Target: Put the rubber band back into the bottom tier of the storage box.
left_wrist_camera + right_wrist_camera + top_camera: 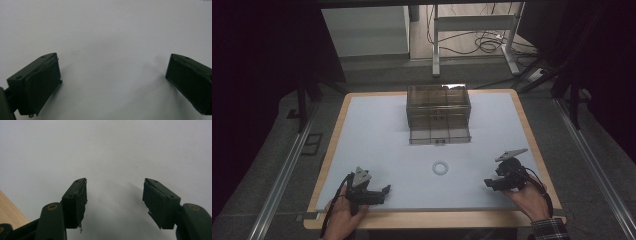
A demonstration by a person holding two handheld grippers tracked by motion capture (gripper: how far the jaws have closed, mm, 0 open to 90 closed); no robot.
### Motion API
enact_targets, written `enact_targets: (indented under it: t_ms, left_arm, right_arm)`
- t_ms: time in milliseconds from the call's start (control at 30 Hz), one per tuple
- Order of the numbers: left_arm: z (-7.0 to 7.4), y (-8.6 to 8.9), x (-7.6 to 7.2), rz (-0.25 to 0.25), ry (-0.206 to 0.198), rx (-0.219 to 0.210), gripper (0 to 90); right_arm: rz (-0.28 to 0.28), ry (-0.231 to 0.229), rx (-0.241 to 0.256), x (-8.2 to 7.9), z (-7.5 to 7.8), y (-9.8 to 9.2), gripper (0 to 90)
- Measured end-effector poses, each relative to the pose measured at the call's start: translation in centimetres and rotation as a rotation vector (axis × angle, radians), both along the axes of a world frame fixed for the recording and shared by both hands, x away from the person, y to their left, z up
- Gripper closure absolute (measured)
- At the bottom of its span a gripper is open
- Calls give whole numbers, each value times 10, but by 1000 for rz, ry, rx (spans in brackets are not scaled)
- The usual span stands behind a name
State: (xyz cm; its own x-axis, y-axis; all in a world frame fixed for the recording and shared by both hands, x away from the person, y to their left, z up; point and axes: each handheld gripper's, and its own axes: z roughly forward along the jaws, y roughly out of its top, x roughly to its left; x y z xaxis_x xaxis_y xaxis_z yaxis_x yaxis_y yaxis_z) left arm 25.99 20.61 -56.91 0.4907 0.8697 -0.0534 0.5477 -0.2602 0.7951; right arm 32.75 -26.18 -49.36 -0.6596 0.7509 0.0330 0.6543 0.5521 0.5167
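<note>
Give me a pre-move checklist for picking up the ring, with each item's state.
1. Left gripper open and empty: ok.
2. Right gripper open and empty: ok.
3. Ring lies alone on the mat, nothing touching it: ok.
4. Path from either gripper to the ring unobstructed: ok.
5. Box drawer pulled out: ok.
6. Drawer compartments empty: cannot tell.

left hand-held gripper (384,190) and right hand-held gripper (486,183): jaws apart, empty

Both grippers black, left gripper (384,189), right gripper (486,182); grey three-cornered top plates, trailing black cables. Plaid sleeve (548,229), lower right of frame.
</note>
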Motion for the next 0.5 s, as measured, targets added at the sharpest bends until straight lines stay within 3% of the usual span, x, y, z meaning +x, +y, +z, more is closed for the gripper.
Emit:
enact_targets:
  t_ms: [367,500]
  left_arm:
    - [0,0,0,0,0,0,0]
    - [0,0,0,0,0,-1,0]
  right_arm:
    - [-16,-5,5,11,6,10,310]
    - [1,-2,-9,15,9,16,370]
